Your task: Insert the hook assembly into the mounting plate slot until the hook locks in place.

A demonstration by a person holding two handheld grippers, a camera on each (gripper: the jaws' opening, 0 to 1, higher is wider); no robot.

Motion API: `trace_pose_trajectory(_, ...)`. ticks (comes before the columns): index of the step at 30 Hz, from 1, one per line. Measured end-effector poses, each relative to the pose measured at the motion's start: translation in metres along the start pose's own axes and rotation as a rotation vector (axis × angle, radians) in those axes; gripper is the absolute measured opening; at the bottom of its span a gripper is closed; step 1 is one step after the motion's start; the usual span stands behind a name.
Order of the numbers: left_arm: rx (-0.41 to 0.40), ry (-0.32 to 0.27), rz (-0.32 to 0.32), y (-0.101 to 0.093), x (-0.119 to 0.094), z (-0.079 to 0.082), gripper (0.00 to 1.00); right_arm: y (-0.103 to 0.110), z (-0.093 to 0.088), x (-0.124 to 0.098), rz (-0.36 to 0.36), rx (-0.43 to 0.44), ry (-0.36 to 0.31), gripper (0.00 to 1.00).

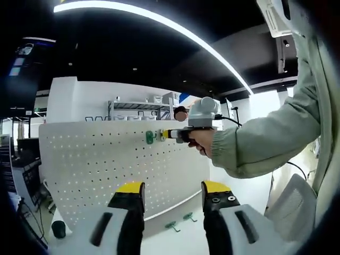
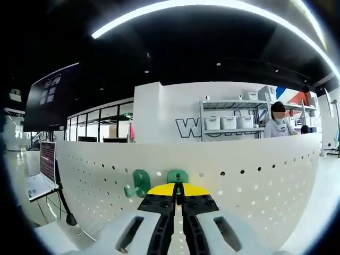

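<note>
The white pegboard mounting plate [image 1: 106, 159] stands upright ahead of me. In the left gripper view, a person's hand holds my right gripper [image 1: 169, 134] against the board's upper part, beside a green hook [image 1: 150, 137]. My left gripper [image 1: 172, 187] is open and holds nothing, well back from the board. In the right gripper view, my right gripper [image 2: 178, 190] is shut on a green hook [image 2: 178, 176] whose head rests against the pegboard [image 2: 255, 180]. A second green hook [image 2: 139, 184] hangs on the board just to its left.
Two loose green hooks [image 1: 172, 226] [image 1: 188, 216] lie on the white table at the board's foot. A dark object [image 1: 58, 229] stands at the lower left. A laptop [image 2: 42, 178] sits left of the board. Shelves with bins [image 2: 228, 122] and a person [image 2: 276, 125] are behind.
</note>
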State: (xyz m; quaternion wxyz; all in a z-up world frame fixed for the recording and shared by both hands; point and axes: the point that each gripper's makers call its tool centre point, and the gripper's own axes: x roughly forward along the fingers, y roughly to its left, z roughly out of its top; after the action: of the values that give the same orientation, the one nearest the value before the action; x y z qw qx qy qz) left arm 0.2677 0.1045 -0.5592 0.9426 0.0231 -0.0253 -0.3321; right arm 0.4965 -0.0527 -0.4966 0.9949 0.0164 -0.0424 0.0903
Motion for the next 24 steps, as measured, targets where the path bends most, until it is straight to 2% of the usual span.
trace_pose_trajectory(8, 0.000, -0.001, 0.003, 0.0002, -0.0009, 0.0006, 0.44, -0.0019, -0.0026, 0.0034, -0.012, -0.023, 0.015, 0.01)
trace_pose_trajectory(15, -0.005, 0.000, 0.006, 0.0013, -0.0030, -0.0006, 0.44, -0.0024, -0.0040, 0.0055, -0.050, -0.052, 0.002, 0.01)
trace_pose_trajectory(24, -0.006, -0.002, 0.009, 0.0032, -0.0046, 0.0000, 0.44, -0.0011, -0.0040, 0.0050, -0.061, -0.075, 0.003, 0.01)
